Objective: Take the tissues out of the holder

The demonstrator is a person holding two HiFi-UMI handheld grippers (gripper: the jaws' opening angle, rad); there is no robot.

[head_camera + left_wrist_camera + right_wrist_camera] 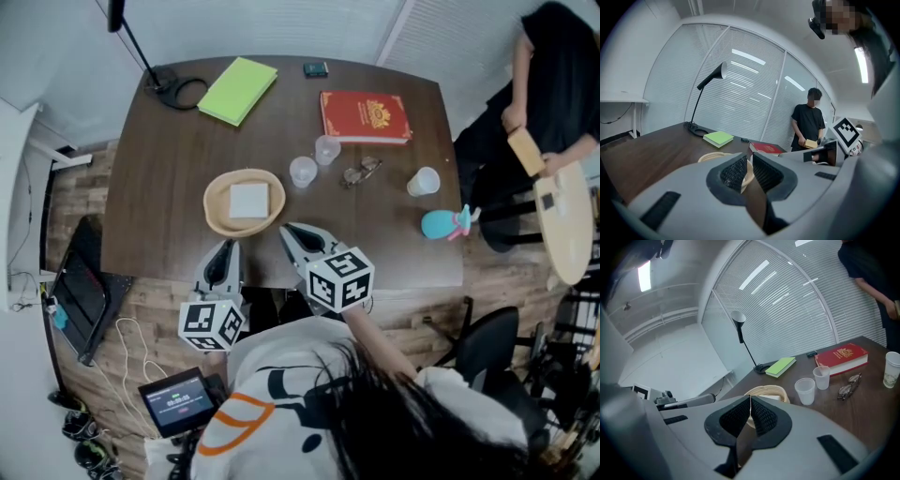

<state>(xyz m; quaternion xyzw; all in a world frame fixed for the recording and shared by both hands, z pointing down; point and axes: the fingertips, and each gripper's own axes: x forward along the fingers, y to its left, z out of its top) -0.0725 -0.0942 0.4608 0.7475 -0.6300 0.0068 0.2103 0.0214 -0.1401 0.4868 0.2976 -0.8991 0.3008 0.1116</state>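
Observation:
A woven round holder (217, 208) sits near the front edge of the dark table (150, 216), with a flat stack of white tissues (249, 200) inside. My left gripper (229, 244) hovers at the table's front edge just short of the holder; its jaws are drawn together with only a thin slit and nothing between them. My right gripper (284, 228) points at the holder's right side, shut and empty. The holder's rim (710, 157) shows just beyond the left gripper (746, 161). The holder (766, 391) also lies right behind the right gripper (750, 399).
Two clear cups (303, 172) (327, 149), glasses (361, 172) and a third cup (424, 181) stand right of the holder. A red book (365, 116), a green notebook (237, 90) and a lamp base (169, 82) lie farther back. A person (553, 75) stands at the right.

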